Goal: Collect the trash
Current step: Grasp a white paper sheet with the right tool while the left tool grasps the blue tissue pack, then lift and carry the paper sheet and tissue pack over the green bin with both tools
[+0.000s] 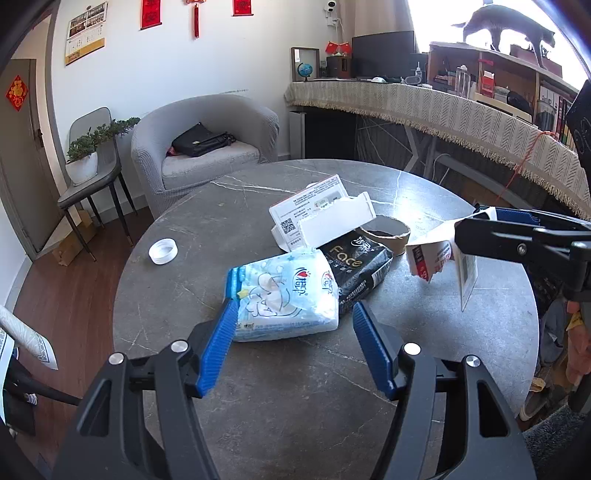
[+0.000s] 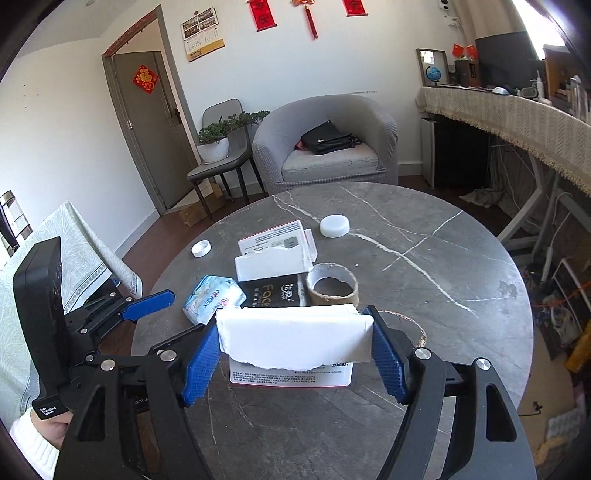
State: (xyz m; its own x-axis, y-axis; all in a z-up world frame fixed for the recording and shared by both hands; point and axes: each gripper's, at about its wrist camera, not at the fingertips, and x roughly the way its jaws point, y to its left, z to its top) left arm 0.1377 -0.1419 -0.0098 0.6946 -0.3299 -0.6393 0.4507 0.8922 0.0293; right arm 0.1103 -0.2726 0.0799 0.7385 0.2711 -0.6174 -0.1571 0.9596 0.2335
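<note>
On the round grey marble table (image 1: pixel 258 387) lies trash: a light-blue tissue pack (image 1: pixel 284 295), a black "Face" packet (image 1: pixel 360 266), a torn white carton (image 1: pixel 314 218), a cardboard tape ring (image 1: pixel 388 232) and a white lid (image 1: pixel 163 251). My left gripper (image 1: pixel 291 328) is open, its blue pads either side of the tissue pack's near end. My right gripper (image 2: pixel 293 343) is shut on a torn white box (image 2: pixel 295 341) and holds it above the table; it shows in the left wrist view (image 1: pixel 439 258) at the right. The tissue pack (image 2: pixel 214 295) lies beyond it.
A second white lid (image 2: pixel 334 225) lies further back on the table (image 2: pixel 424 295). A grey armchair (image 1: pixel 207 147) with a black bag stands behind, beside a chair with a potted plant (image 1: pixel 83 162). A cloth-covered counter (image 1: pixel 443 110) runs along the right. A cat (image 1: pixel 506 26) walks on a shelf.
</note>
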